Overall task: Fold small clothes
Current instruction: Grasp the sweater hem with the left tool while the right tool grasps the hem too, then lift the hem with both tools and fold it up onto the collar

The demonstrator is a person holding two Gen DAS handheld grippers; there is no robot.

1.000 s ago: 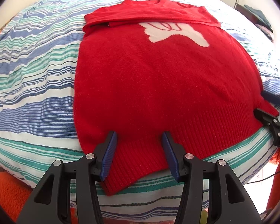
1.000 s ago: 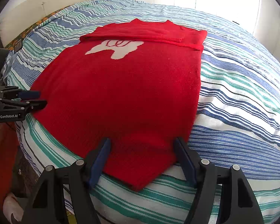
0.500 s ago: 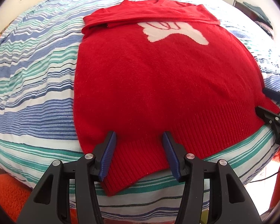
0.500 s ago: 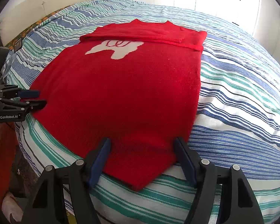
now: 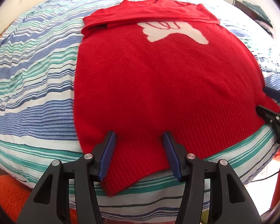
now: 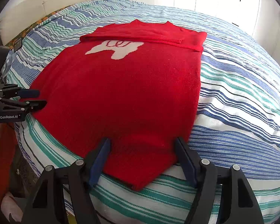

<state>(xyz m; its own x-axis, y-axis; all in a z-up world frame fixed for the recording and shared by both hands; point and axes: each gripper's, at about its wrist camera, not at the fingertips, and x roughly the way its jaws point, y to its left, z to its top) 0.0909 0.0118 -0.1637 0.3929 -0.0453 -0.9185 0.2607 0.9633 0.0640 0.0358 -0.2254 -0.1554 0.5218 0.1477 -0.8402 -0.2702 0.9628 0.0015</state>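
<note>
Knitwear fills the left wrist view: a red sweater (image 5: 158, 85) is spread flat on a striped bed cover (image 5: 31, 78), its sleeves folded across the chest above a white motif (image 5: 174, 31). The left tool (image 5: 138, 153) is seen with its jaws apart, one on each side of the near left corner of the ribbed hem (the blue pads do not press the cloth). At the right edge, the right tool (image 5: 268, 100) is seen straddling the other hem corner.

In the right wrist view, the same sweater (image 6: 125, 93) is shown lying on the bed cover (image 6: 242, 97), collar far from the camera. The right tool (image 6: 141, 158) is held open, its fingers set either side of the near hem corner without pinching it. The left tool (image 6: 39, 98) is seen at the left edge, its jaws parted about the far hem corner.
</note>
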